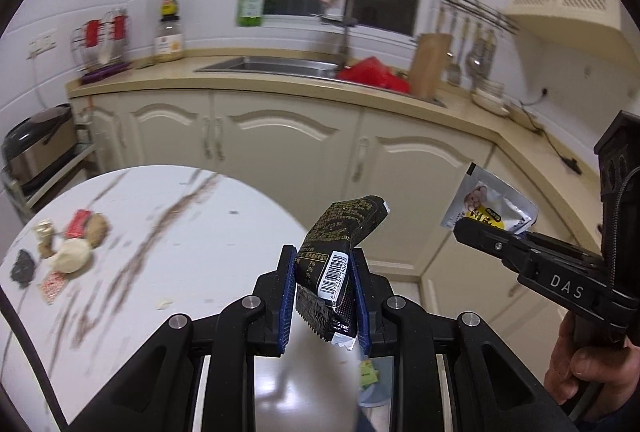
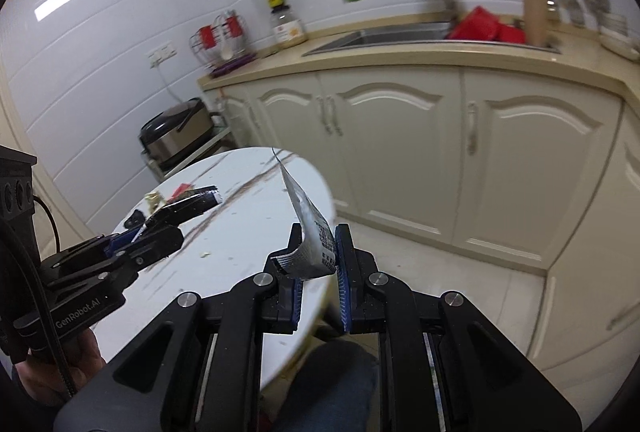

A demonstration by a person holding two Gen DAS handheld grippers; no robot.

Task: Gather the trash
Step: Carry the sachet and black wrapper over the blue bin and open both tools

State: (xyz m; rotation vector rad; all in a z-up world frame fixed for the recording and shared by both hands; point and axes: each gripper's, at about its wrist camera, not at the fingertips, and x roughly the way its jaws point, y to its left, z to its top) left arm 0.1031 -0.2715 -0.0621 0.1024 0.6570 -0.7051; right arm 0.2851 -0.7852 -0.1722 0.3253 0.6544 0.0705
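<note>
My left gripper (image 1: 325, 264) is shut on a black snack wrapper (image 1: 340, 248) with a barcode, held up in the air past the edge of the round white table (image 1: 200, 232). My right gripper (image 2: 318, 244) is shut on a silver sachet (image 2: 310, 228), also held in the air off the table's right edge. The sachet shows in the left wrist view (image 1: 486, 204), as does the right gripper (image 1: 472, 228). The left gripper (image 2: 188, 210) shows in the right wrist view with the black wrapper (image 2: 200, 198). More trash lies on the table's far left: a red packet (image 1: 78, 222), a black scrap (image 1: 22, 266), a pale lump (image 1: 72, 256).
Cream kitchen cabinets (image 1: 288, 136) and a counter with a sink (image 1: 276, 66) stand behind the table. A rice cooker (image 1: 38, 144) sits on a rack at the left. A bin with some trash (image 1: 370, 380) shows below the left gripper. Crumbs lie scattered on the table.
</note>
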